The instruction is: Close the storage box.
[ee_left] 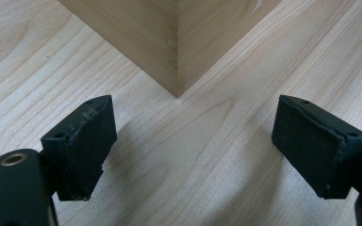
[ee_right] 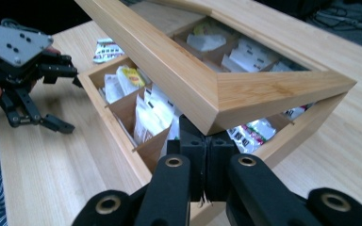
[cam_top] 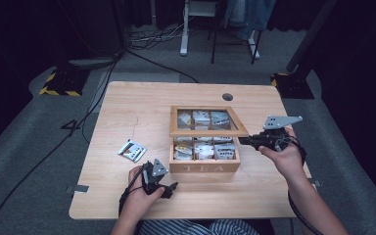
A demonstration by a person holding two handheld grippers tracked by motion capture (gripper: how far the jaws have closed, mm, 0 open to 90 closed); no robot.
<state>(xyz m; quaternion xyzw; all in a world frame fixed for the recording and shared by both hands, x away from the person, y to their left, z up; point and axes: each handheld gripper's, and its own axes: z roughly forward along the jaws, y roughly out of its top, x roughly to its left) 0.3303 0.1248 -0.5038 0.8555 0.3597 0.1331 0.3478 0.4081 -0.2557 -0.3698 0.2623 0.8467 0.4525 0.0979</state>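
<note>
The left tool (cam_top: pixel 169 188) rests low with jaws spread wide, while the right tool (cam_top: pixel 245 141) is raised, jaws pressed together.

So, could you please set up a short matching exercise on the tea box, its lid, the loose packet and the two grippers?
Things:
1. lid
2. loose tea packet
3. left gripper
4. right gripper

States:
A. jaws open, nothing between them
B. jaws shut, at the lid's edge
C. lying on the table, left of the tea box
D. raised partway above the box

Pairs: 1-D, 2-C, 3-A, 4-B
</note>
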